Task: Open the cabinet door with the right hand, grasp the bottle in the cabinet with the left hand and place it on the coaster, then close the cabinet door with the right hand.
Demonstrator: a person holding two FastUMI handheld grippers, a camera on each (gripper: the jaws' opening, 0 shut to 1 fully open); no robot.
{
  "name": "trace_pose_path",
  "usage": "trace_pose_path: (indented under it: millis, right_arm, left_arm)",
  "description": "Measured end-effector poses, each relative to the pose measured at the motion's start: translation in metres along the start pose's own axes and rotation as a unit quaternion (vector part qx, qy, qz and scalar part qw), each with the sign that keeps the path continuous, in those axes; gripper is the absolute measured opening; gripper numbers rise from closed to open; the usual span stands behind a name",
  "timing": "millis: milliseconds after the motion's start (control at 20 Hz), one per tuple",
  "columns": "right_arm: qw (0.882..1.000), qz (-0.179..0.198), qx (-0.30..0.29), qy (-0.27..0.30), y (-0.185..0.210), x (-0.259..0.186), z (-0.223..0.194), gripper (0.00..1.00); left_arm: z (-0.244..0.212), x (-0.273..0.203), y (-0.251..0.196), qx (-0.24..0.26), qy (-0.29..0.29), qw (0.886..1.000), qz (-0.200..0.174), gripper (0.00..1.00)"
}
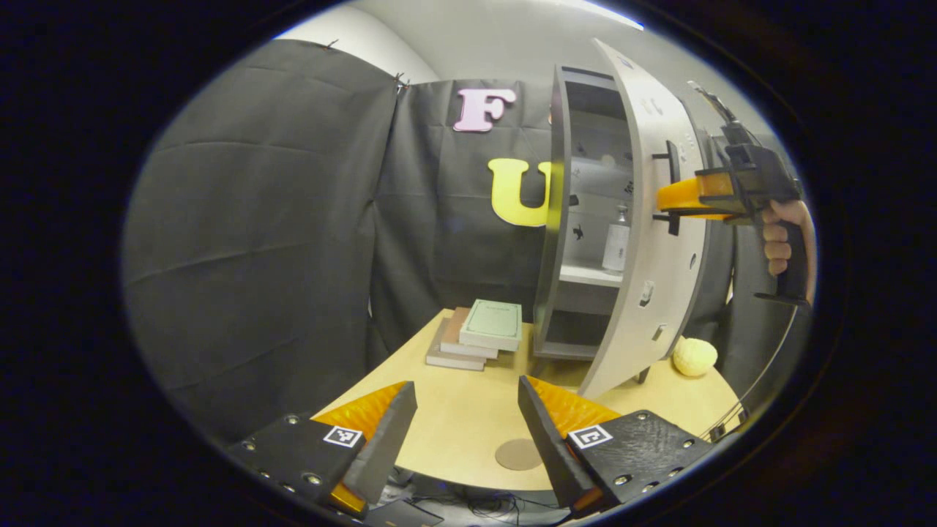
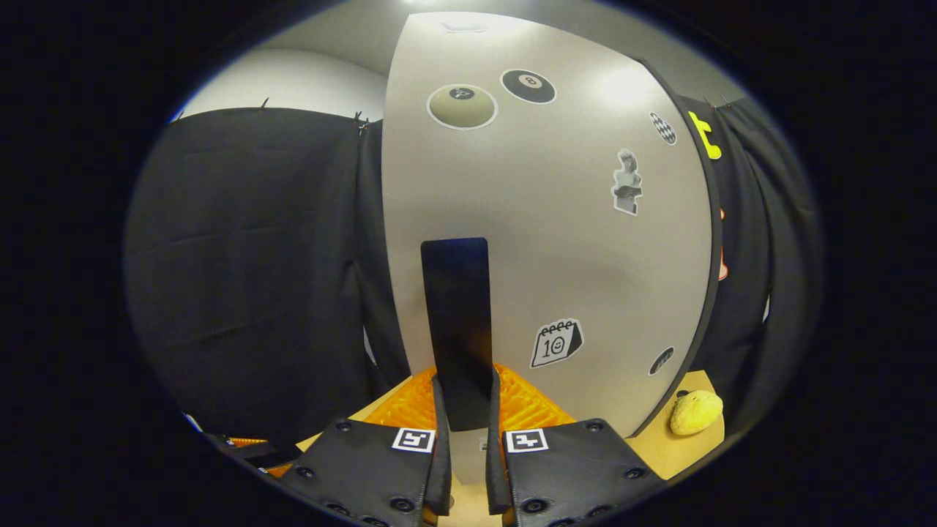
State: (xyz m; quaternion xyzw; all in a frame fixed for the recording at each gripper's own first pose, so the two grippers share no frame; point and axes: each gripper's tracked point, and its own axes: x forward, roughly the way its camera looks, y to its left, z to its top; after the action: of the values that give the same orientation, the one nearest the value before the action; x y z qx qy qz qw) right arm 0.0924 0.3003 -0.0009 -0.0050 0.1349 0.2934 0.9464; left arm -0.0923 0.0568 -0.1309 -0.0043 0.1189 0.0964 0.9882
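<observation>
Two grippers are at work, and the right gripper (image 2: 464, 410) has the step in hand: I have its fingers clenched on the black handle (image 2: 457, 322) of the cabinet door (image 2: 556, 241), one finger on each side of the bar. From the left gripper view the door (image 1: 644, 241) stands partly swung out, with my right gripper (image 1: 684, 199) and the hand (image 1: 785, 241) holding it on the door's outer face. To do this well, I judge I should follow the door's arc around its hinge instead of pulling straight back, so the fingers do not slide off the handle, and carry on until the opening faces my left tool squarely.

My left gripper (image 1: 466, 410) hangs released, jaws spread wide and grasping nothing, low over the near edge of the table (image 1: 468, 410). Ahead of it and up to its right, the cabinet (image 1: 560, 219) shows its shelves through the gap. On the middle shelf stands the bottle (image 1: 616, 241), upright, still inside. I judge the door edge crowds the straight line from my left tool to it, so reaching now risks a knock.

Ahead and slightly left of the left fingers lies a stack of books (image 1: 479, 333), beside the cabinet's foot. Farther right, past the door, sits a pale yellow lump (image 1: 694, 356) on the table. Just beside the right finger of my left tool lies the round coaster (image 1: 517, 454), bare.
</observation>
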Motion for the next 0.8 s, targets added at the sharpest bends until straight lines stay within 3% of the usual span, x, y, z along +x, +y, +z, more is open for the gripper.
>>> trace_pose_path:
  millis: [300, 800]
  right_arm:
    - [1.0, -0.012, 0.004, -0.002, -0.007, -0.011, -0.002, 0.21]
    - [0.995, -0.095, 0.017, -0.004, -0.028, -0.036, -0.005, 0.21]
  left_arm:
    - [0.003, 0.017, -0.026, -0.009, 0.006, 0.999, -0.04, 0.84]
    - [0.002, 0.036, -0.082, 0.014, 0.016, 0.993, -0.117, 0.84]
